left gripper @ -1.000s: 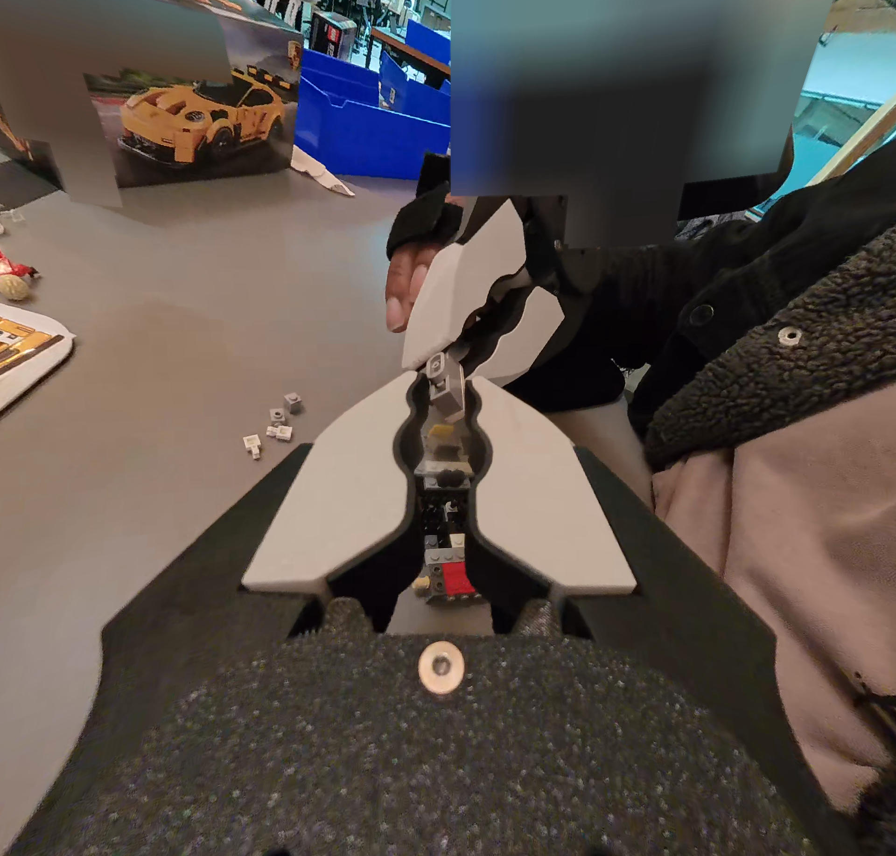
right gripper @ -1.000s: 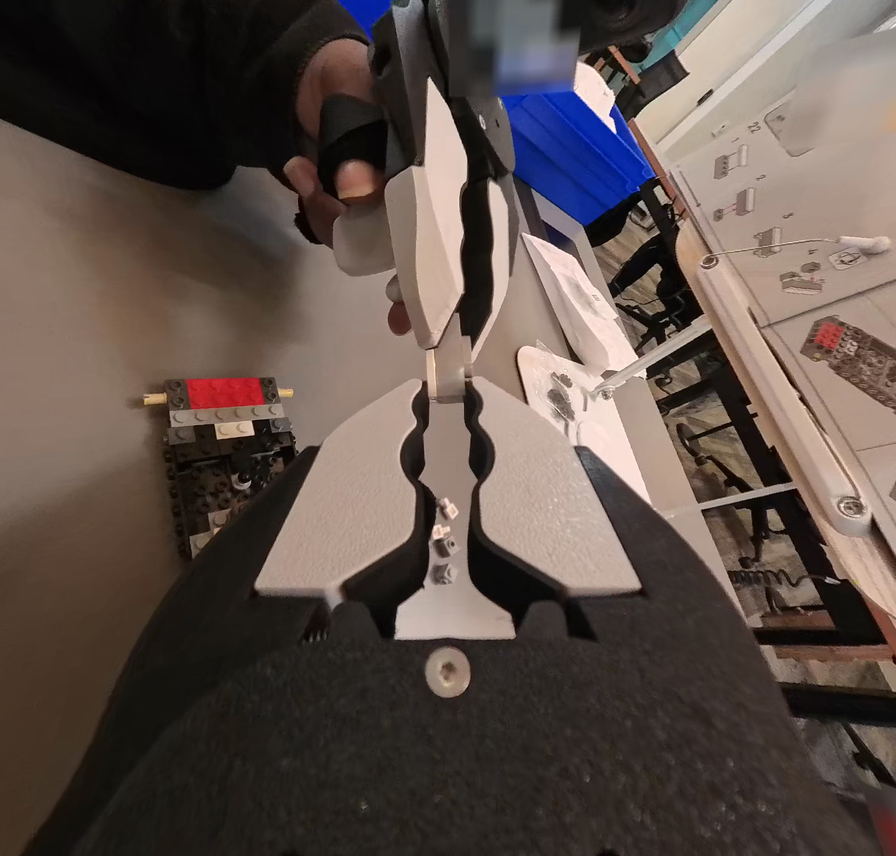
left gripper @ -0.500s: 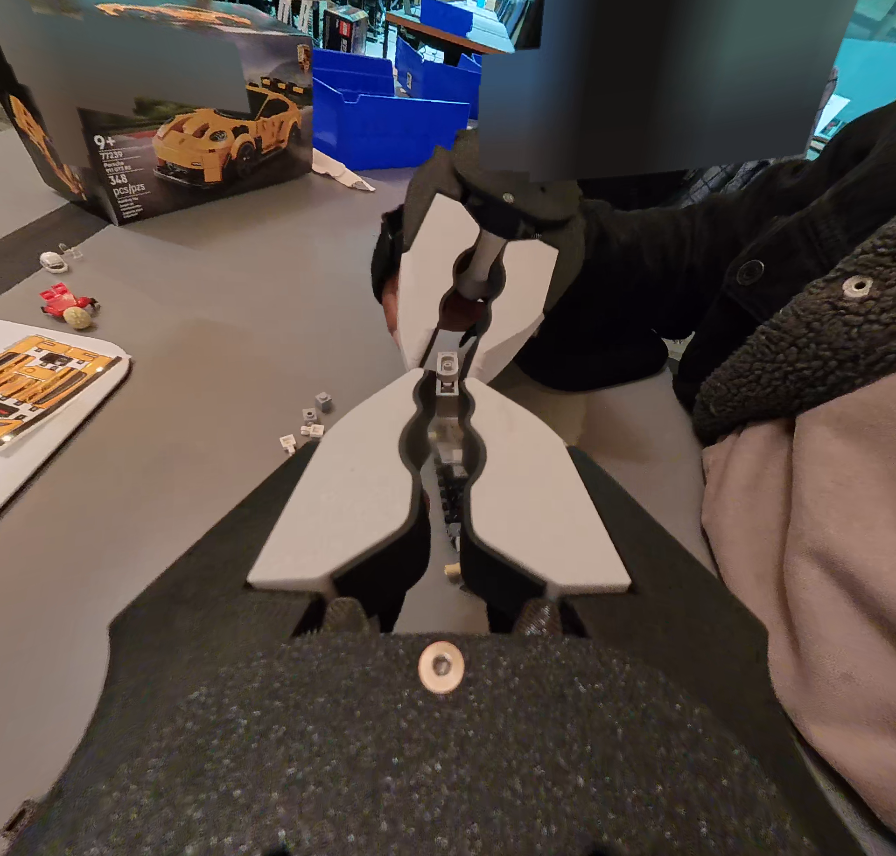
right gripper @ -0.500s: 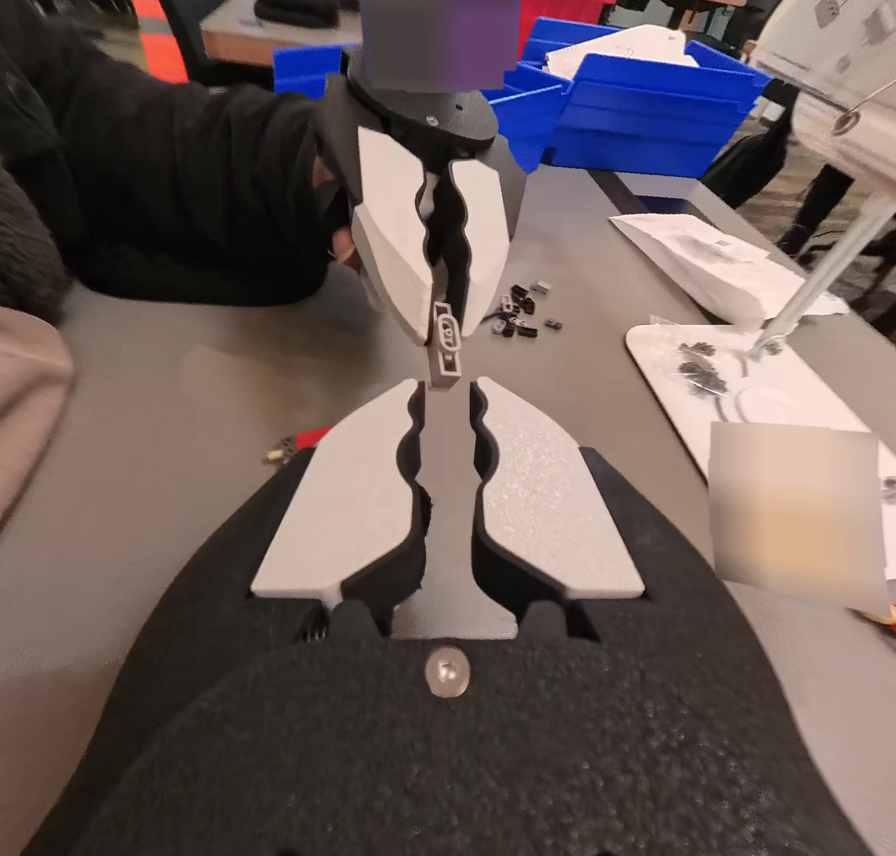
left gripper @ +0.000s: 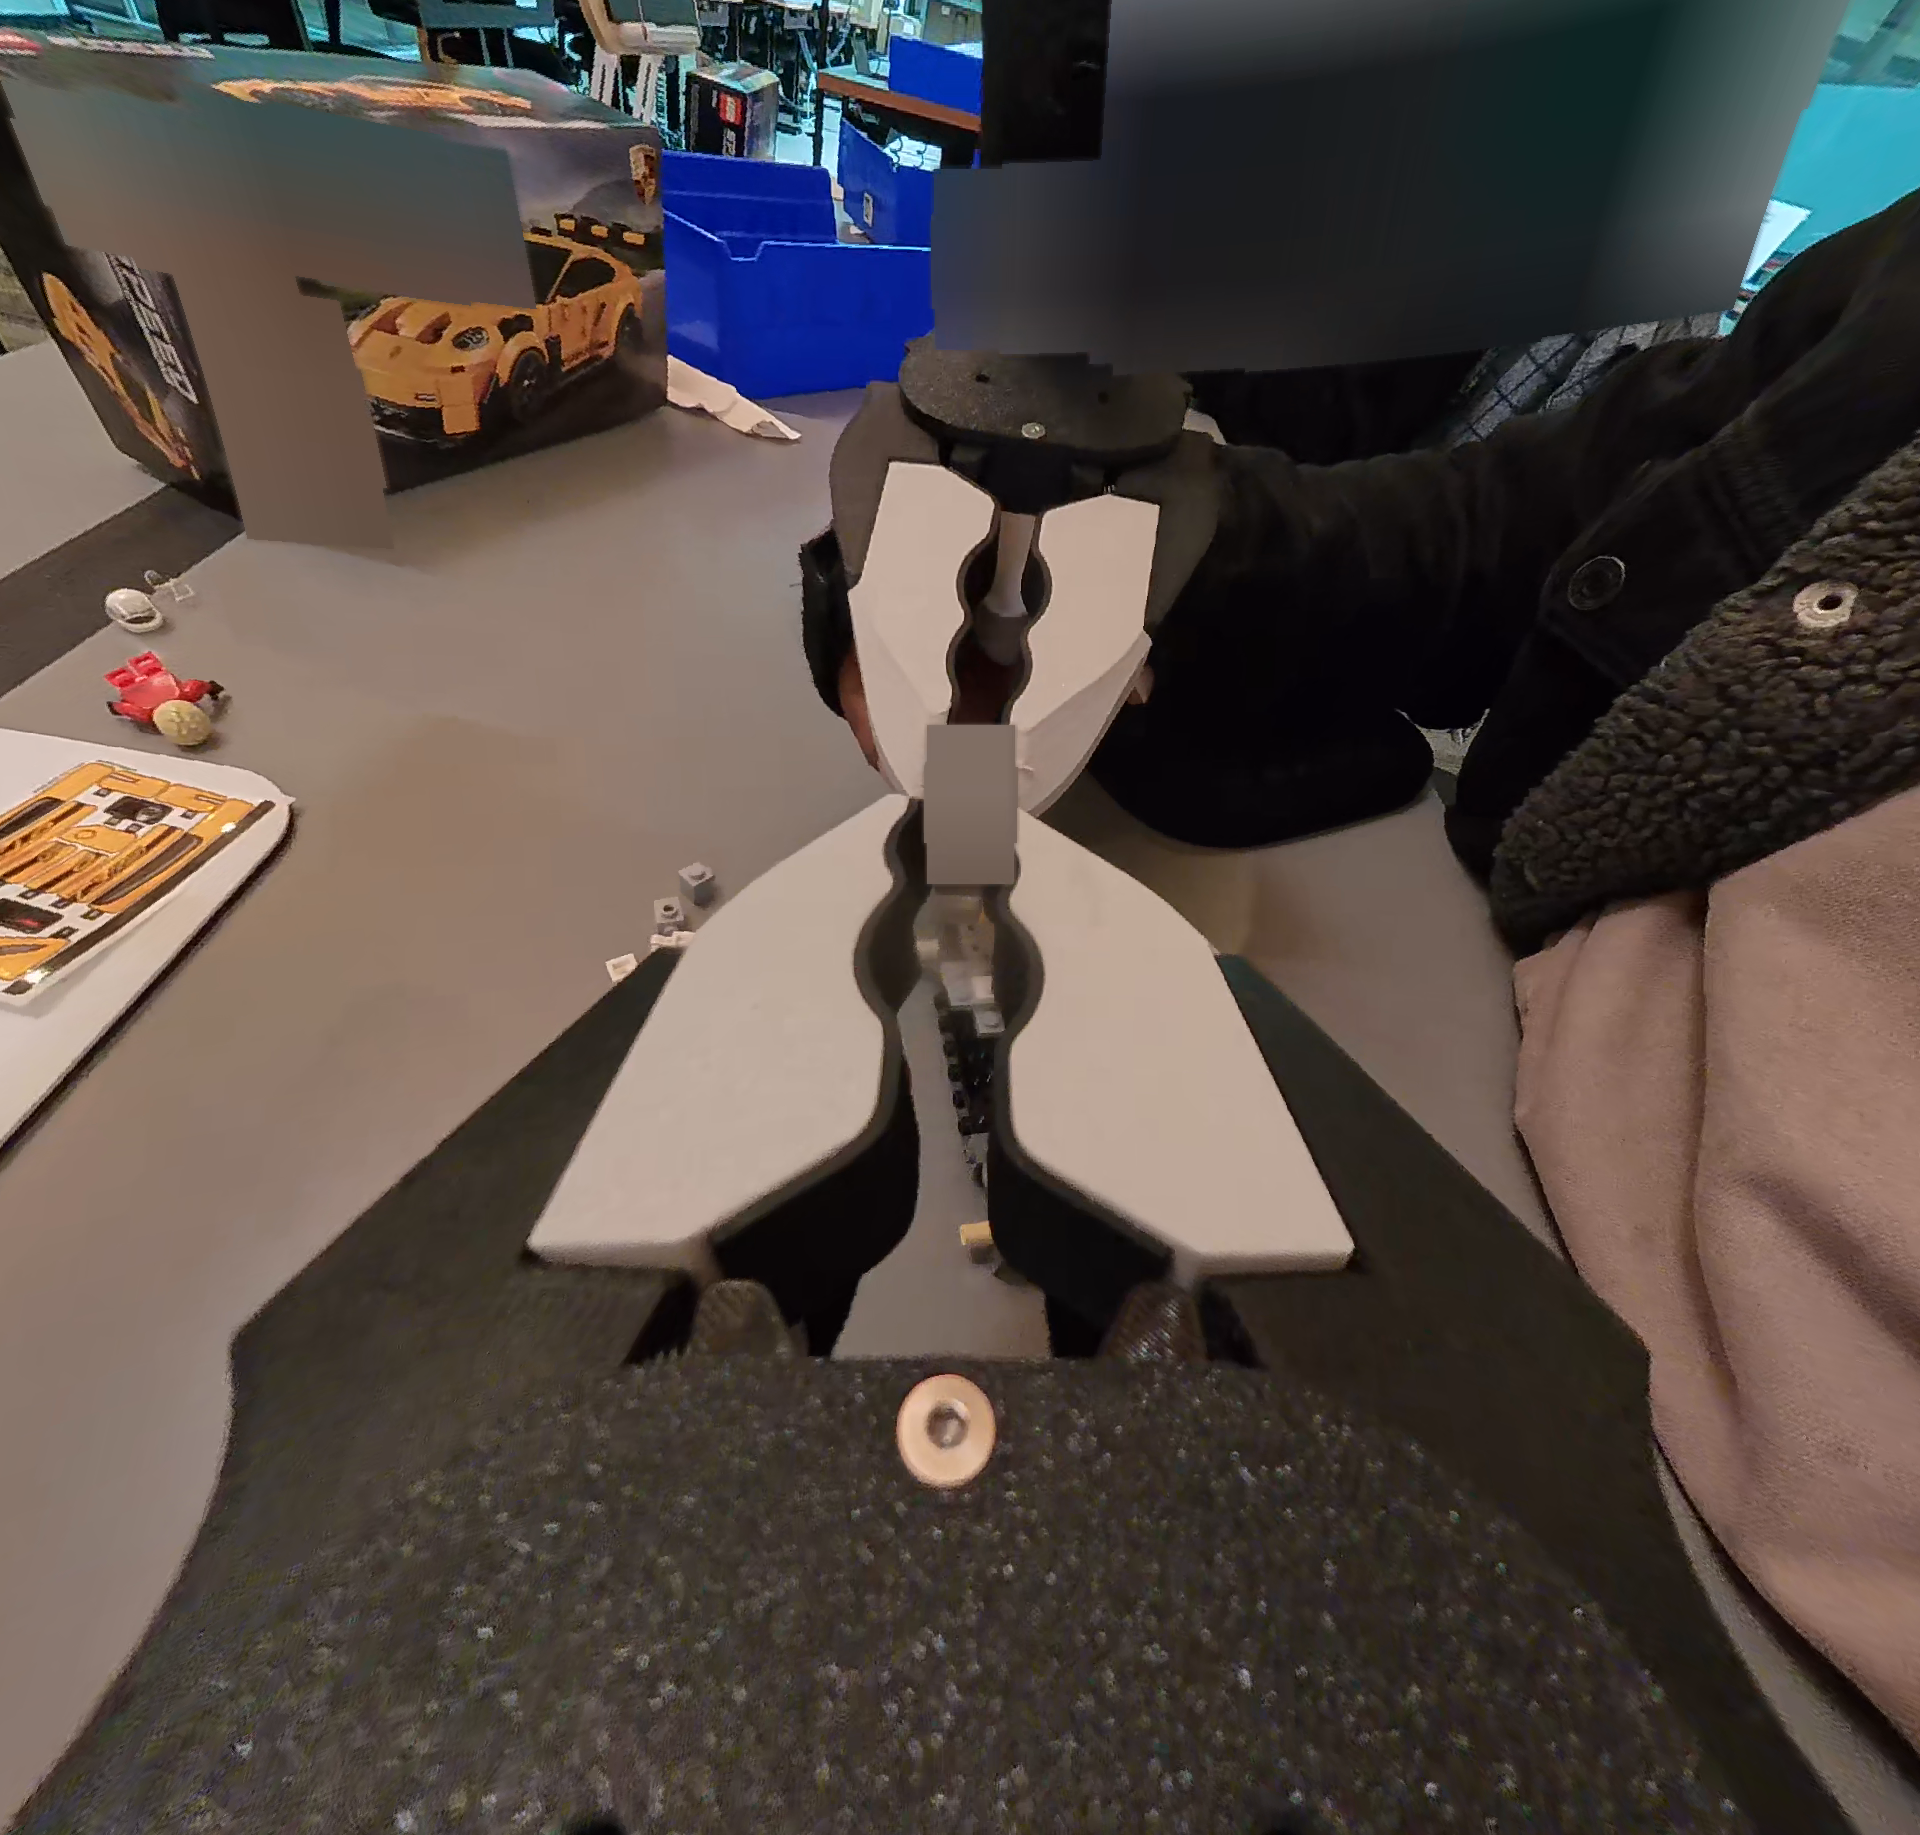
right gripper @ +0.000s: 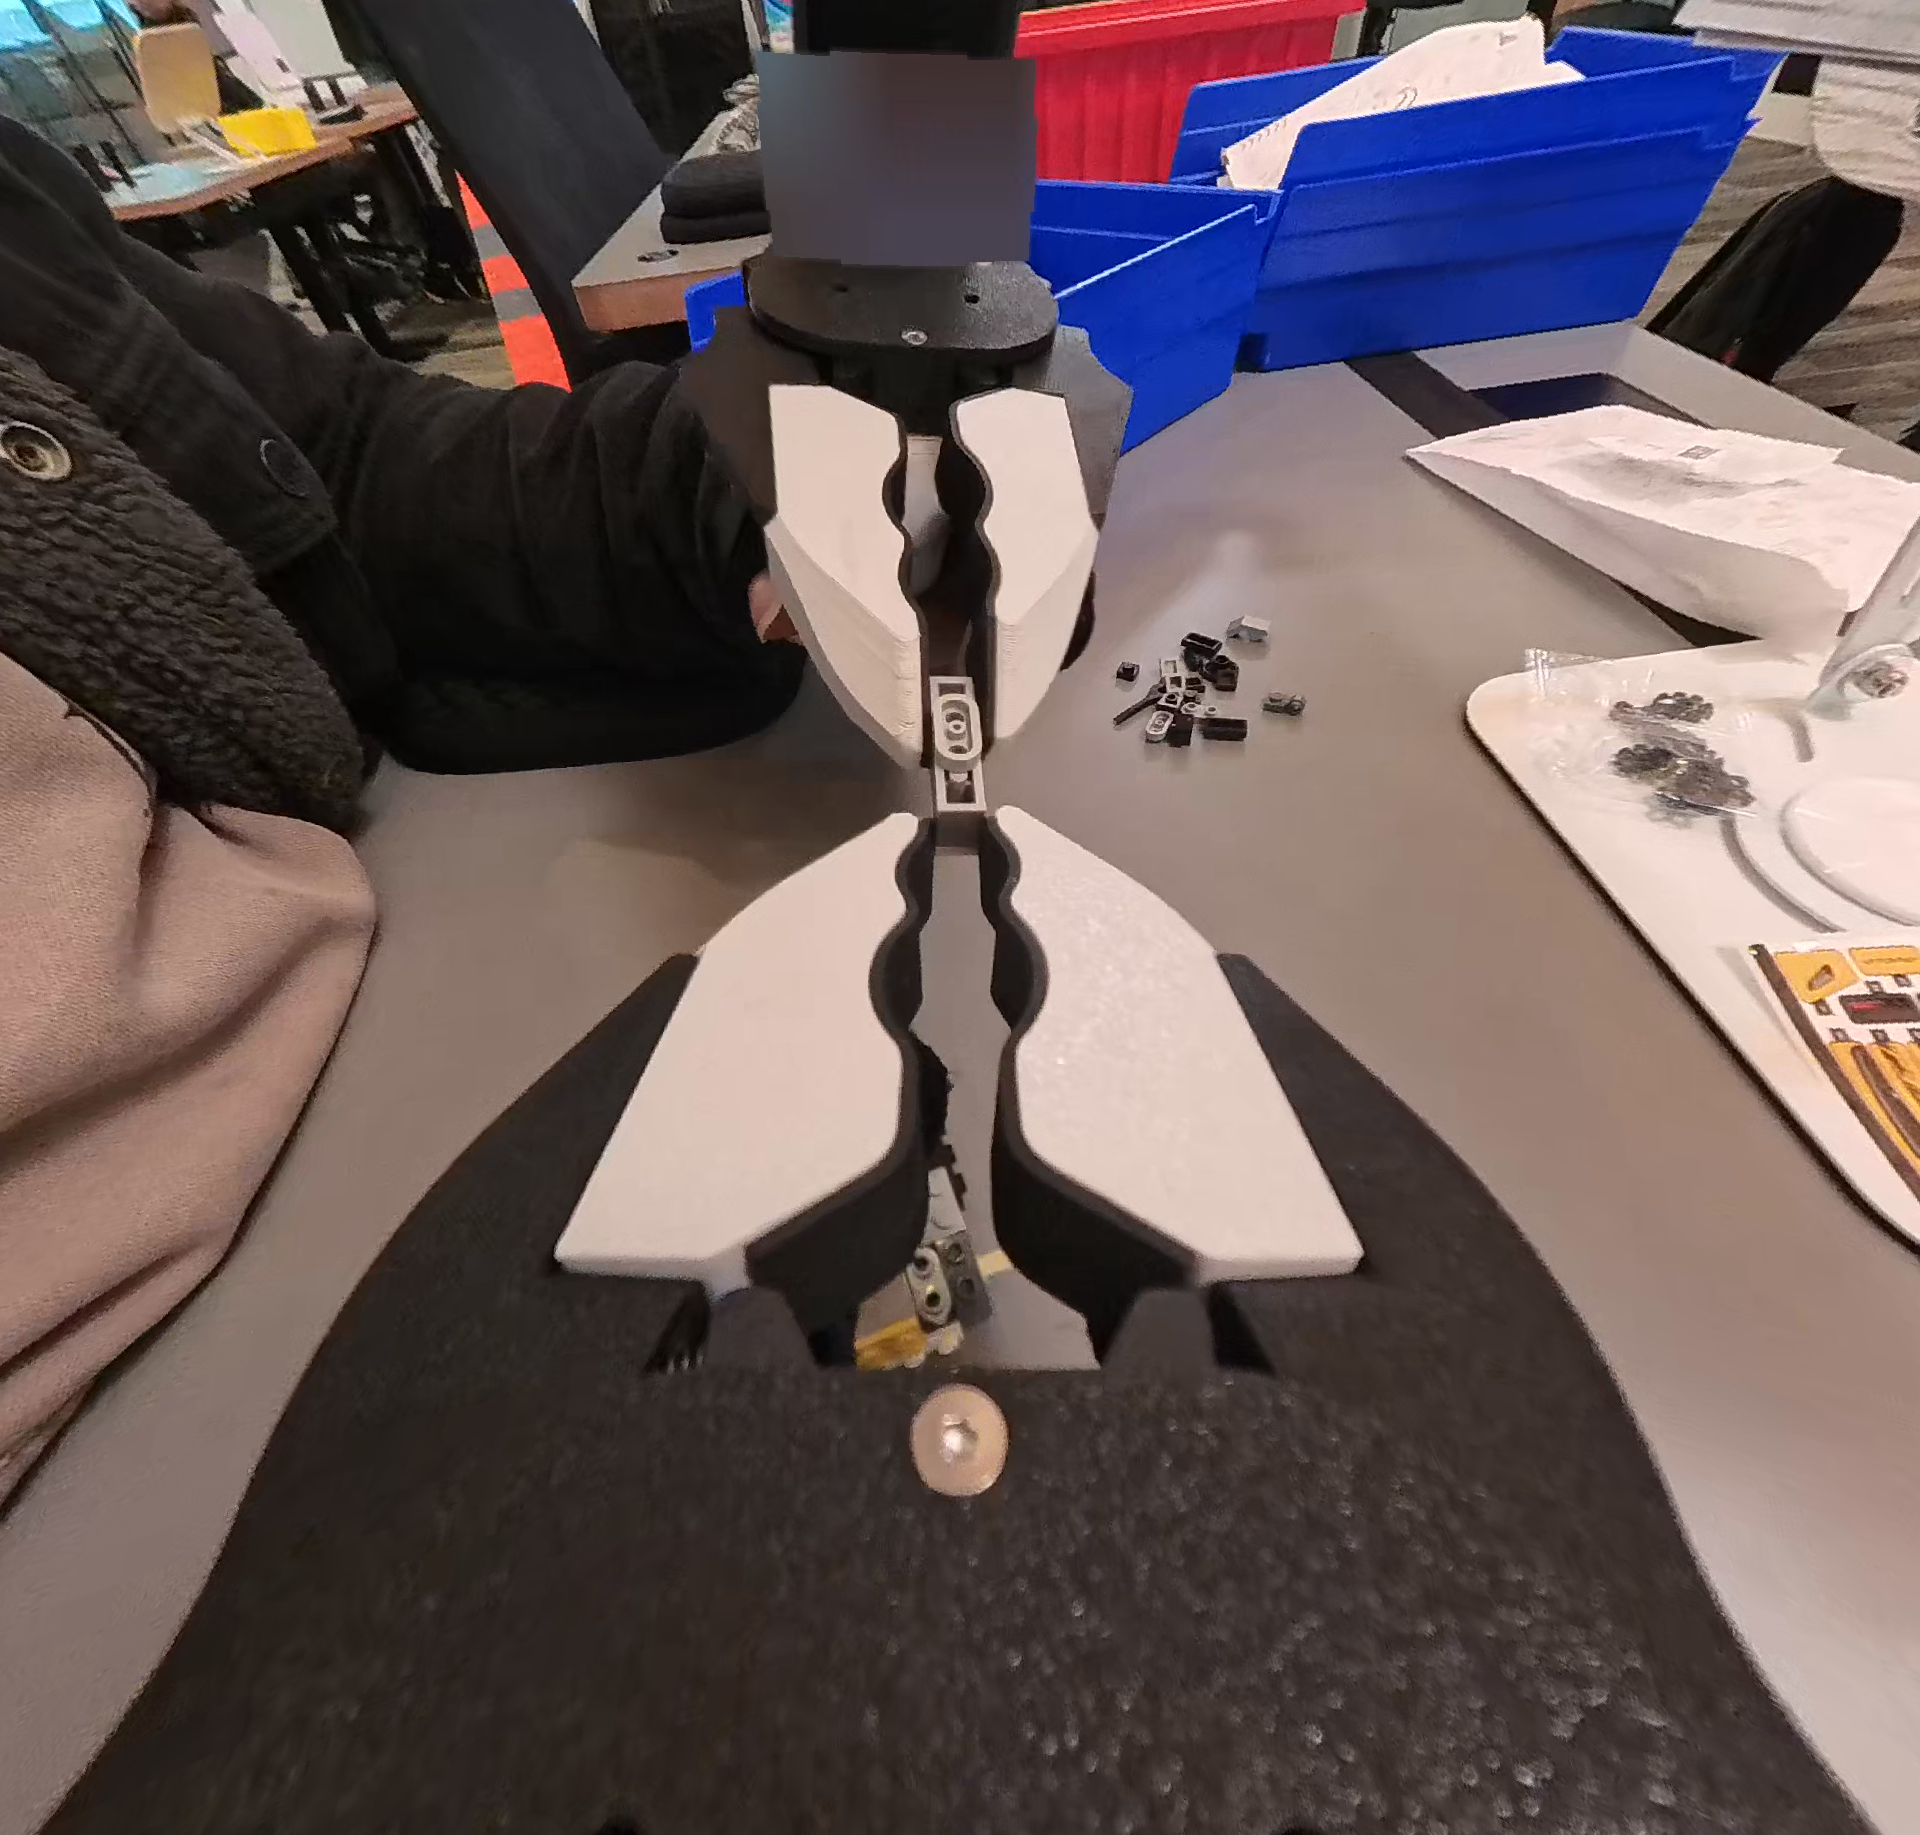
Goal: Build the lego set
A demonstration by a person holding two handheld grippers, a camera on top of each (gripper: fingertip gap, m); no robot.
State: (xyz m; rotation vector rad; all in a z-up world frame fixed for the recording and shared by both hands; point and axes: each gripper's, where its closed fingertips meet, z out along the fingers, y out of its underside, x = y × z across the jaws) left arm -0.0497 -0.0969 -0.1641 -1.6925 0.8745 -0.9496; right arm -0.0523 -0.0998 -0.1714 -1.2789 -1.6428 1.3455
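My two grippers meet tip to tip above the grey table. My left gripper is shut on one end of a small light-grey lego piece, which a blur patch hides in the left wrist view. In the right wrist view the left gripper hangs from above with the piece's underside showing. My right gripper is closed on the piece's lower end, and it also shows in the left wrist view. The partly built black and grey lego car lies on the table below, seen through the finger gaps.
The lego box and blue bins stand at the back. A sticker sheet, red parts and small grey bricks lie left. Black small parts, a white tray and a paper bag lie right. Dark sleeves rest nearby. The tips of both grippers are at nearly the same place.
Half a second ago the left gripper held the piece just clear of the right gripper's tips. Now the grippers have come together and the right fingers have closed on its free end.
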